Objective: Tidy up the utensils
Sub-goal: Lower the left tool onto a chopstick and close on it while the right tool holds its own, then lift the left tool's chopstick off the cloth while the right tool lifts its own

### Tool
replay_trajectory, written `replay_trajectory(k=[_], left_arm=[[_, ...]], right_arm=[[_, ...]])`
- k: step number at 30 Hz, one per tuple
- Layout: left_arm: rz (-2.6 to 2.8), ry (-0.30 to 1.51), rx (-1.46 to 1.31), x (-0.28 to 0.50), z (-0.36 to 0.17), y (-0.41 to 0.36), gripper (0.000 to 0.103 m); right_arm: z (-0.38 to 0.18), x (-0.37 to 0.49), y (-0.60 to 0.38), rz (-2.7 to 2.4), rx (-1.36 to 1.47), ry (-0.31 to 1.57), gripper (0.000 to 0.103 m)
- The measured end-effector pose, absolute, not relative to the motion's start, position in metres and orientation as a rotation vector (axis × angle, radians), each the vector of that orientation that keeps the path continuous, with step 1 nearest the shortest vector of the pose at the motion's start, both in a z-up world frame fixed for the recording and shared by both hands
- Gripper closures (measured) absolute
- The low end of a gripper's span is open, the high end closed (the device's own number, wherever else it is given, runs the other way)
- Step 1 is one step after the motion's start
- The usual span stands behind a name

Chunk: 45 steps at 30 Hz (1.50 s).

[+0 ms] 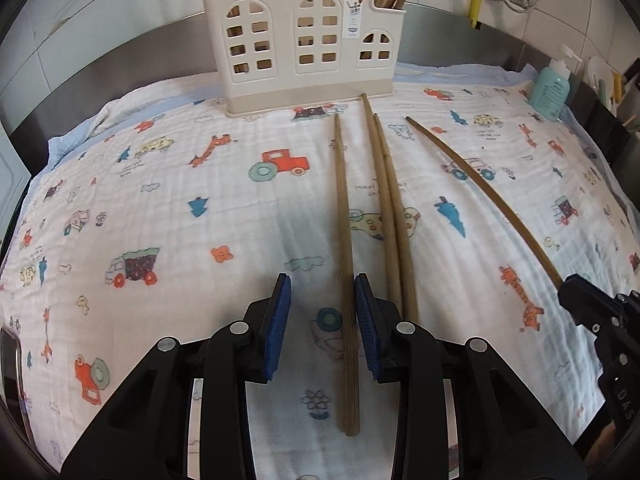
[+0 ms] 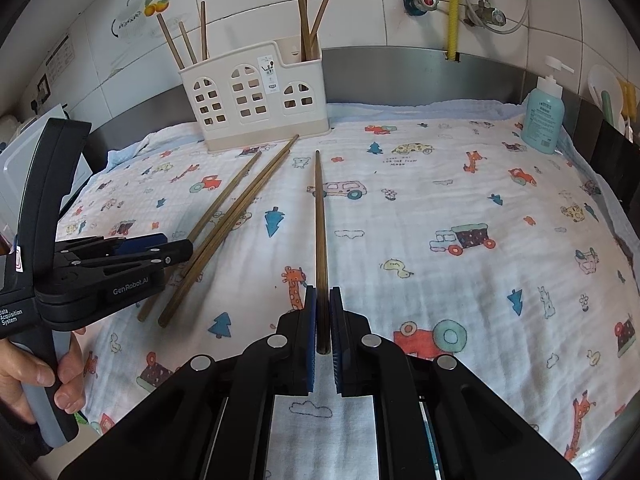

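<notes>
A cream utensil holder [image 1: 304, 44] with arched cut-outs stands at the back of the cloth and holds several chopsticks; it also shows in the right wrist view [image 2: 256, 96]. Three wooden chopsticks lie on the cloth. My left gripper [image 1: 323, 292] is open, its blue pads on either side of the leftmost chopstick [image 1: 345, 264]. Two more chopsticks [image 1: 394, 216] lie just right of it. My right gripper [image 2: 322, 300] is shut on a darker chopstick [image 2: 320, 220], which also shows in the left wrist view [image 1: 480, 188].
A patterned white cloth [image 2: 460, 200] covers the counter. A blue soap pump bottle [image 2: 543, 116] stands at the back right. Steel counter rim and tiled wall with taps [image 2: 424, 0] lie behind. A hand holds the left gripper's handle [image 2: 48, 376].
</notes>
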<state>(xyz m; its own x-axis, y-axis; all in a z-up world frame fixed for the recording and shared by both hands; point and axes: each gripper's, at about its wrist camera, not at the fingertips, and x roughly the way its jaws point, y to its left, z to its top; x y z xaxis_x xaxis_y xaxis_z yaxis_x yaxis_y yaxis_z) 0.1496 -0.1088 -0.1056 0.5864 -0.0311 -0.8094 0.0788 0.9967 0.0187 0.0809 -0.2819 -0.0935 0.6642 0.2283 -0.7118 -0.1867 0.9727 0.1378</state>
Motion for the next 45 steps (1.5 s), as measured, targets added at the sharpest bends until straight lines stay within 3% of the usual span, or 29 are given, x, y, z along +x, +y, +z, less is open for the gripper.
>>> replay_trajectory(k=[7,14,22,37,45], left_arm=[[-0.085,0.906,0.031,0.139,-0.106,-0.099,0.074],[-0.124,0.878,0.055,0.131,-0.107,-0.105,0.089],[-0.161,0.886,0.022,0.136,-0.105,-0.100,0.096],[-0.220,0.927,0.018,0.140,-0.103,-0.098,0.097],[-0.271,0.863,-0.050,0.141,-0.071,-0.084,0.098]], right_arm=[[-0.096,0.082,-0.281,0.238,0.060,0.814,0.096],[-0.097,0.082,-0.280,0.238,0.060,0.817,0.096],[-0.092,0.080,-0.281,0.238,0.065,0.797,0.097],[-0.065,0.076,-0.276,0.231,0.044,0.739,0.096],[-0.033,0.078,-0.278,0.246,0.030,0.666,0.096]])
